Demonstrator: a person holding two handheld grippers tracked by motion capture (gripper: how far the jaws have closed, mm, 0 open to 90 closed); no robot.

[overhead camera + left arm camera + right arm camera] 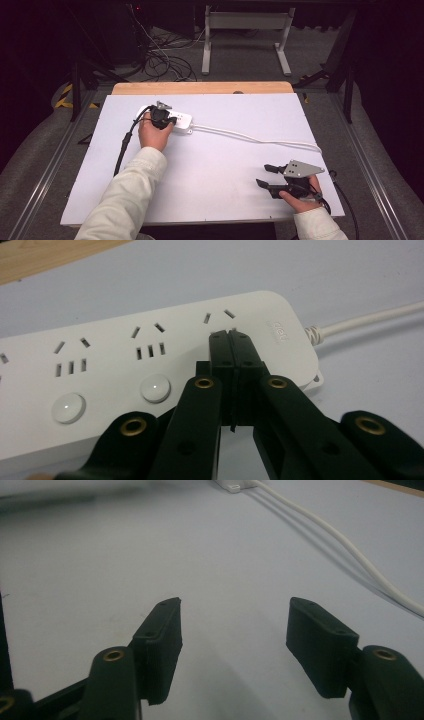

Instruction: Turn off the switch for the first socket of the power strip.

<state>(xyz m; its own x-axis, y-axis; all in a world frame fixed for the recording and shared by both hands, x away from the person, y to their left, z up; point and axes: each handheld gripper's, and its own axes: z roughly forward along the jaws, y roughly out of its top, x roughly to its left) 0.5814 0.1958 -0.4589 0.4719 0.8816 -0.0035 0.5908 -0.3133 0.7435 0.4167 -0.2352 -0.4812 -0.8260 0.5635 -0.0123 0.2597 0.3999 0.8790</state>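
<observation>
A white power strip (125, 370) with several sockets and round white buttons (155, 388) lies at the far left of the white board (225, 165); in the high view the power strip (183, 121) sits just right of the left hand. My left gripper (231, 335) is shut, jaws pressed together with nothing between them, its tips resting on the strip's top near the cable end. In the high view my left gripper (169, 120) reaches over the strip. My right gripper (232, 625) stands open over bare board, also seen near the front right corner, right gripper (264, 175).
The strip's white cable (260, 140) runs right across the board to its right edge; the same cable (350, 555) passes ahead of the right jaws. A wooden table edge (200, 88) shows behind the board. Cables and a white frame stand on the floor beyond.
</observation>
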